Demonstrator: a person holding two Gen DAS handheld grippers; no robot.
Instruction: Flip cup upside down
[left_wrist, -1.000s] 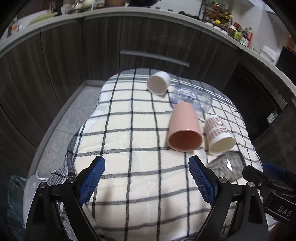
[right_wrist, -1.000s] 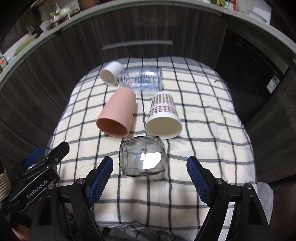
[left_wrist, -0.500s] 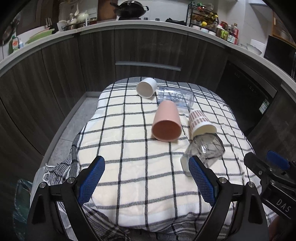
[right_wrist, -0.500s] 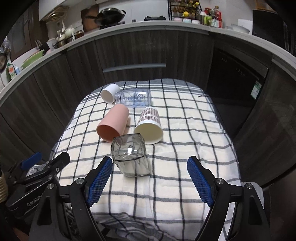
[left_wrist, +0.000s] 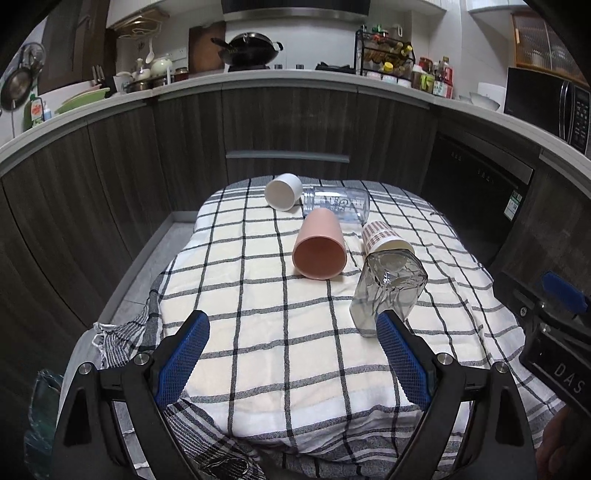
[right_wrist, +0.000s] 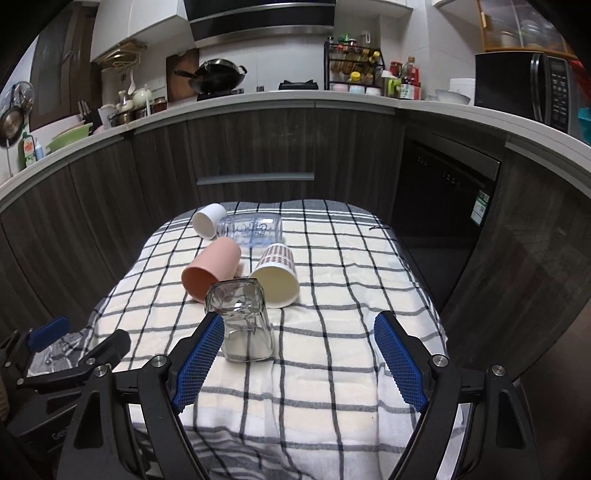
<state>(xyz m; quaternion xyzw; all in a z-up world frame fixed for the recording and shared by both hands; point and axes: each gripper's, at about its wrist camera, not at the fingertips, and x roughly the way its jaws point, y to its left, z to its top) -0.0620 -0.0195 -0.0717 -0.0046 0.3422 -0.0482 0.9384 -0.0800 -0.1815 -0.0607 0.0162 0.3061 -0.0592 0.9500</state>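
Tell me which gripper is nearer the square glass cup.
Right. The right gripper has the glass cup just inside its left finger; the left gripper has it beyond its right fingertip. Neither holds it.

home kitchen: wok (left_wrist: 251, 50) on the stove, range hood (right_wrist: 258, 18) above, spice rack (right_wrist: 356, 66), microwave (right_wrist: 528, 86), dark wood cabinets (left_wrist: 288, 125) under the counter.

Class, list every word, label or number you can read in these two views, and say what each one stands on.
"DAS": on the right gripper's body, cut off.
"Gen": on the left gripper's body, cut off.
Print on the clear bottle, appliance sticker, counter bottles: too small to read.
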